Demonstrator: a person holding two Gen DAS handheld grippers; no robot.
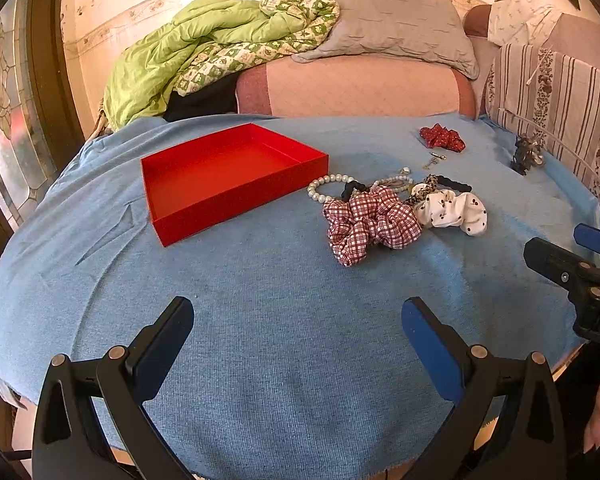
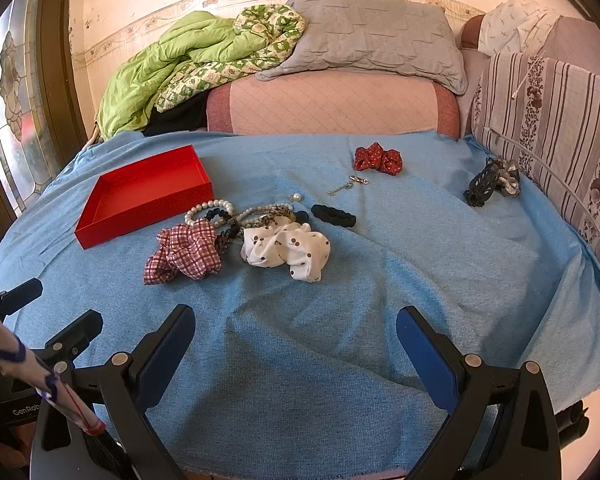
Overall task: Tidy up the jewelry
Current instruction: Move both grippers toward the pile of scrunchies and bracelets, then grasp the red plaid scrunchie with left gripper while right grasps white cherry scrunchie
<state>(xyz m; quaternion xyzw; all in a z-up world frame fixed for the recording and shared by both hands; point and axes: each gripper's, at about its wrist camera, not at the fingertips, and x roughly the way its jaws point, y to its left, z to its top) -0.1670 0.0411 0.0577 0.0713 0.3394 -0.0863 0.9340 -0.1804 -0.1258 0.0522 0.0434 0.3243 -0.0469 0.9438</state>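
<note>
1. Both hand-held grippers hover low over the near edge of the table, released, fingers spread wide with nothing between them: the left hand-held gripper point(image 1: 298, 340) and the right hand-held gripper point(image 2: 296, 344), each level and aimed at 12 o'clock.
2. One red box point(image 1: 228, 176), without a lid and with nothing in it, sits on the blue cloth point(image 1: 300, 360) at about 10 o'clock of the left view.
3. Four scrunchies show: one red-check scrunchie point(image 2: 184, 254) just at 5 o'clock of the box, one white dotted scrunchie point(image 2: 288, 252) beside it, one red dotted scrunchie point(image 2: 378, 159) far off at 1 o'clock, and one leopard-print scrunchie point(image 2: 274, 214) tangled in the pile.
4. One pearl bracelet point(image 2: 206, 210) lies between the box and the check scrunchie; a second beaded strand point(image 2: 256, 210) runs through the pile.
5. One black hair tie point(image 2: 334, 215) lies apart at the pile's right; one small chain with clasp point(image 2: 348, 185) lies beyond it.
6. One dark hair claw point(image 2: 490, 182) rests near the table's right edge at 2 o'clock.
7. Behind the table stands a sofa with a green quilt point(image 2: 172, 64) and a grey pillow point(image 2: 372, 34).
</note>
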